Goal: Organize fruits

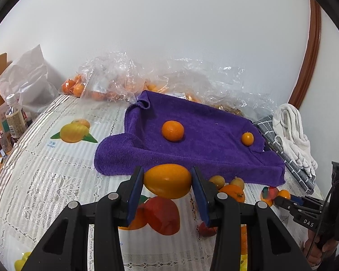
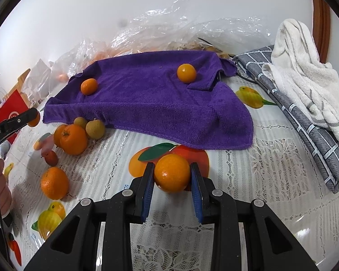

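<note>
An oval yellow-orange fruit (image 1: 167, 181) sits clamped in the left tool (image 1: 168, 180), a round glossy orange (image 2: 172, 173) in the right tool (image 2: 172, 175); both should lower gently onto the purple terry towel (image 1: 192, 140), apart, lest they roll.

Two oranges (image 2: 89, 86) lie on the towel (image 2: 147, 103); a fruit cluster (image 2: 79, 133) sits before it; bags (image 1: 115, 81), perhaps holding fruit, lie behind.

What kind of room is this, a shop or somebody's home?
Most likely a home table. It has a lace-pattern tablecloth printed with fruit, folded towels at one side, and plastic bags of oranges against a plain white wall.
</note>
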{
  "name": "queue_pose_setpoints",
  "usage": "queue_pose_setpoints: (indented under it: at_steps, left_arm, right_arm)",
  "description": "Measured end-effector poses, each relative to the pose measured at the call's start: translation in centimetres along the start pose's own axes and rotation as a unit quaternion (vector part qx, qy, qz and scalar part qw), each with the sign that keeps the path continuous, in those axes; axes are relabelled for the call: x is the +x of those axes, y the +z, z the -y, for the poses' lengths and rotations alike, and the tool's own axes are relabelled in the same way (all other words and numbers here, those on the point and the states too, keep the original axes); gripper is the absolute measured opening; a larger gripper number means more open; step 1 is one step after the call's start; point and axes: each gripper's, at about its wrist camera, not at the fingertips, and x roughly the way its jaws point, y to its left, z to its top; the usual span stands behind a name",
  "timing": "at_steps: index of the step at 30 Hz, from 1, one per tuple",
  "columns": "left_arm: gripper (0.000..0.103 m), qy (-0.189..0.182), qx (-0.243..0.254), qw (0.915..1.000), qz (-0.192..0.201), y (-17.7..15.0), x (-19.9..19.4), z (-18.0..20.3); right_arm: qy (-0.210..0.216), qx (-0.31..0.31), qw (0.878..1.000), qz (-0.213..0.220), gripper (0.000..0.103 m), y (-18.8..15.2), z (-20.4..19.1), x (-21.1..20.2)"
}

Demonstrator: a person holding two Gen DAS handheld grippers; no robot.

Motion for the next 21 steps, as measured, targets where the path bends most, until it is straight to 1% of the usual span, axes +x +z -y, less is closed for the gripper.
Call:
queue_pose_setpoints:
  at_steps: [21]
  left_arm:
    - [0.041,-0.002,-0.009,0.9999,0.013,0.13,-0.43,-0.19]
  right_arm:
    - [0.002,0.002,1.0,0.006,0.031,-0.12,-0.12,-0.29]
